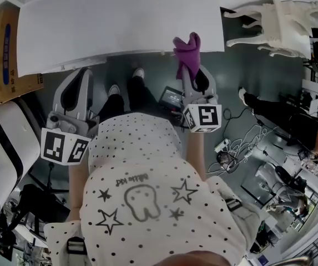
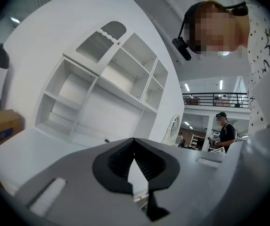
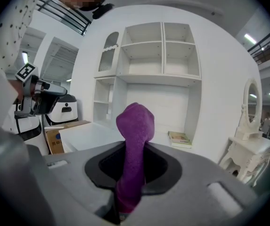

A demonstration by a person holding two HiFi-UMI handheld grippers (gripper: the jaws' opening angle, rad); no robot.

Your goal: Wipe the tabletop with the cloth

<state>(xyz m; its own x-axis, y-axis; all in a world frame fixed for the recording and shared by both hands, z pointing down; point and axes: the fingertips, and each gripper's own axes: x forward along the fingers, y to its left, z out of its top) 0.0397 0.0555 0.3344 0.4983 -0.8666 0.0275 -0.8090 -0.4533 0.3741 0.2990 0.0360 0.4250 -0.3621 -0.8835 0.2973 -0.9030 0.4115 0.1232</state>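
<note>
So, right tongs (image 1: 191, 73) clamp the purple terry cloth (image 1: 186, 50) upright at the white table (image 1: 120, 21) near edge; left tongs (image 1: 82, 76) closed, empty.

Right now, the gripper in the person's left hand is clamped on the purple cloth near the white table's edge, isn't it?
Not the left: the right gripper is clamped on the purple cloth near the edge of the white table, as the right gripper view shows. The left gripper is closed on nothing, by the left gripper view.
</note>
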